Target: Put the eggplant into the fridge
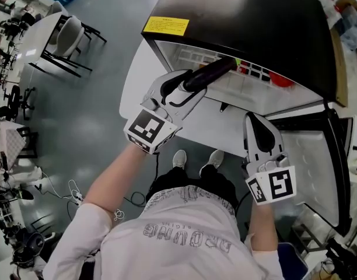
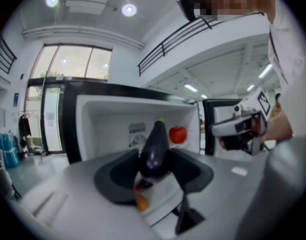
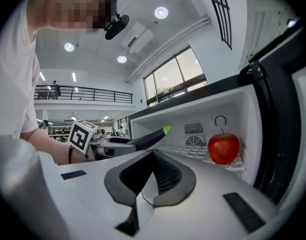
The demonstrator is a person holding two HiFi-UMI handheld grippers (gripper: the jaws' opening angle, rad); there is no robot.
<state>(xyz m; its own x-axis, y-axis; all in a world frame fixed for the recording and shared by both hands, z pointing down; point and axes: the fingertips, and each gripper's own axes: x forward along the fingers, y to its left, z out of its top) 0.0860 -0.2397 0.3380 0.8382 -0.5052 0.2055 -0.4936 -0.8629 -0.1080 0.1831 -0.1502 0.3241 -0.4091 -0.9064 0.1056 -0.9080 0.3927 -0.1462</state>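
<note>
Now grips eggplant (image 1: 210, 73) with left gripper (image 1: 190, 84) jaws at open fridge (image 1: 254, 22), apple (image 3: 223, 148) on far shelf. Holds right gripper (image 1: 254, 121) jaws closed, empty.

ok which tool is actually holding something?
The left tool: its jaws grip the dark eggplant, green tip aimed into the open fridge. The right tool holds nothing, jaws closed.

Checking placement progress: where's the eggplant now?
Head view, upper centre: eggplant gripped by the left gripper, tip at the open fridge, left of the apple.
</note>
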